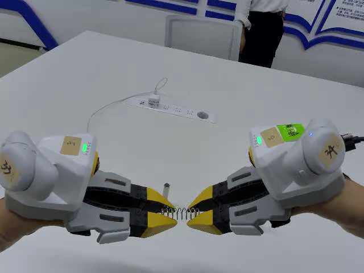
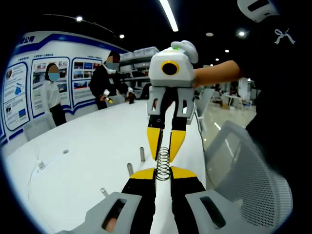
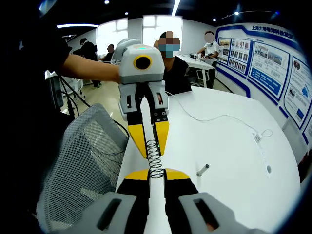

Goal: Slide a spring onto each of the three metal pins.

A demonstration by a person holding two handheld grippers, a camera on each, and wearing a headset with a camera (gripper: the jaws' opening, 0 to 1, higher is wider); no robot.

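Metal spring (image 1: 181, 213), bridging facing tips, ends pinched by left hand-held gripper (image 1: 170, 215), right hand-held gripper (image 1: 192, 214)

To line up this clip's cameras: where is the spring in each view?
Head view: spring bottom centre, between left gripper and right gripper.
Left gripper view: spring centre, below middle.
Right gripper view: spring centre, below middle.
Shared landmark: white charger plug with its cable.
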